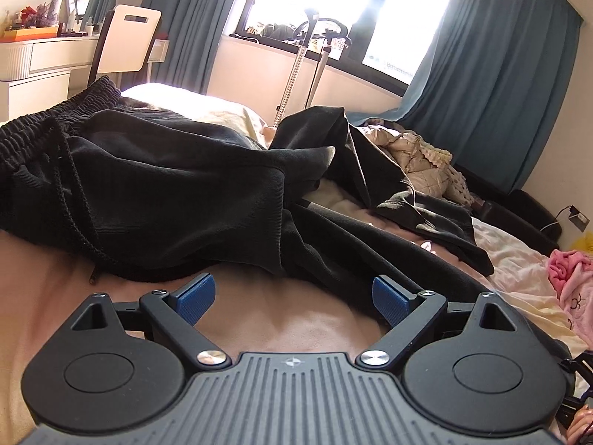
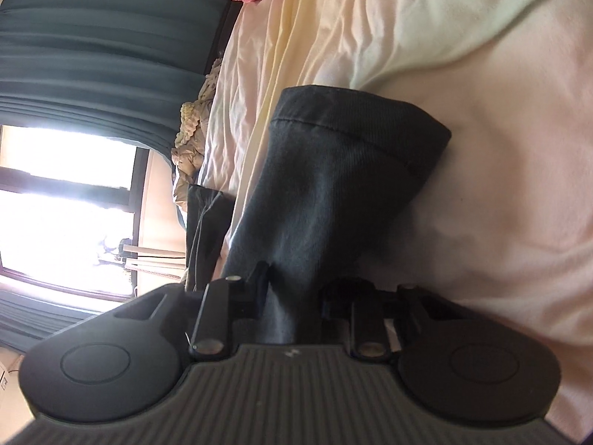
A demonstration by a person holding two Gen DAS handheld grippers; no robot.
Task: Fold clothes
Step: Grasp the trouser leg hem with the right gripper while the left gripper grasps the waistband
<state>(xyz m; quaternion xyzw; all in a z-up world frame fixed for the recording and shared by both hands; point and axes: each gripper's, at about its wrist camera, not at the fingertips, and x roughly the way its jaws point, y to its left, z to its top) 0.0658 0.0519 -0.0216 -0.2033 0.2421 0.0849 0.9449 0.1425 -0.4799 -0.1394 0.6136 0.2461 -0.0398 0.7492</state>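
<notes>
Black sweatpants [image 1: 166, 185] lie rumpled on the bed, with the elastic waistband and drawstring at the left and a leg trailing to the right. My left gripper [image 1: 292, 296] is open and empty, low over the blanket just in front of the pants. In the right wrist view, which is rolled sideways, my right gripper [image 2: 296, 296] is shut on a pant leg [image 2: 333, 193], whose hemmed cuff hangs out past the fingers over the bedding.
The bed carries a pinkish blanket [image 1: 281, 330] and a cream sheet [image 2: 333, 29]. A pink garment [image 1: 570, 278] lies at the right, a beige quilted jacket [image 1: 418, 159] behind. A chair [image 1: 126, 40], a dresser, a metal stand [image 1: 307, 63] and teal curtains stand beyond the bed.
</notes>
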